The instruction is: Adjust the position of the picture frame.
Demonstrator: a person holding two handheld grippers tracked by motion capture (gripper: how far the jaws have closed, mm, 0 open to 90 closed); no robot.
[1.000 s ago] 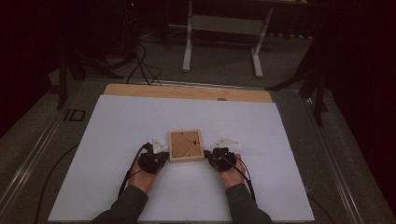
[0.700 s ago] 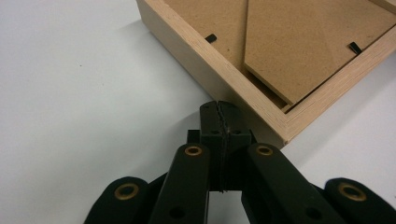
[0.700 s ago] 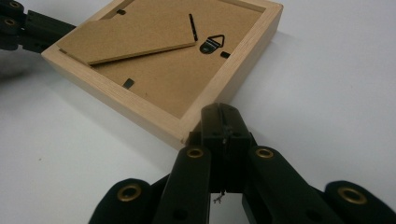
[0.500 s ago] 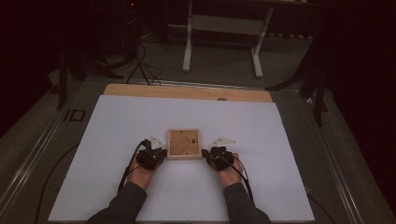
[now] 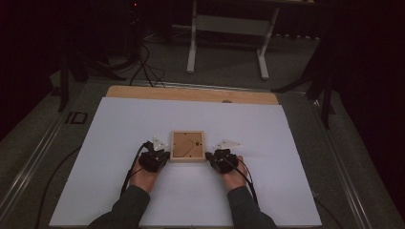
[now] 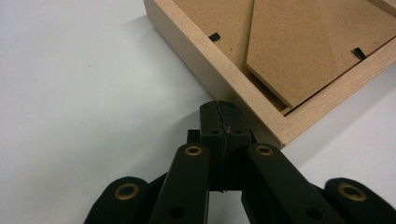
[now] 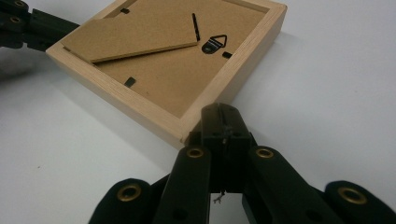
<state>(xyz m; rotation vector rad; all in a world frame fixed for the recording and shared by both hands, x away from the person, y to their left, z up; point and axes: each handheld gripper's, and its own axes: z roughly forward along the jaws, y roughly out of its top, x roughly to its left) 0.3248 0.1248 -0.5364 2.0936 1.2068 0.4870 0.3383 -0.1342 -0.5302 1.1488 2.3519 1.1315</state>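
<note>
A wooden picture frame (image 5: 187, 146) lies face down at the middle of the white table (image 5: 119, 124). The left gripper (image 6: 218, 112) and right gripper (image 7: 221, 116), jaws pressed together and empty, touch its near corners. The backing board appears still clipped in; any opening or lifting remains.

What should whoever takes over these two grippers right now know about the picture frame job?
Left gripper: jaws shut, empty, tip at the near left corner of the wooden picture frame.
Right gripper: jaws shut, empty, tip against the frame's near right corner.
The frame lies face down near the middle of the white table sheet, backing board up, with the fold-out stand and the hanger on view. Small black tabs lie over the backing's edge.
Done: grippers set either side of the frame.
Left: nothing gripped or lifted yet; the backing is still in place. Likely next: nudge or steady the frame between the tips.
</note>
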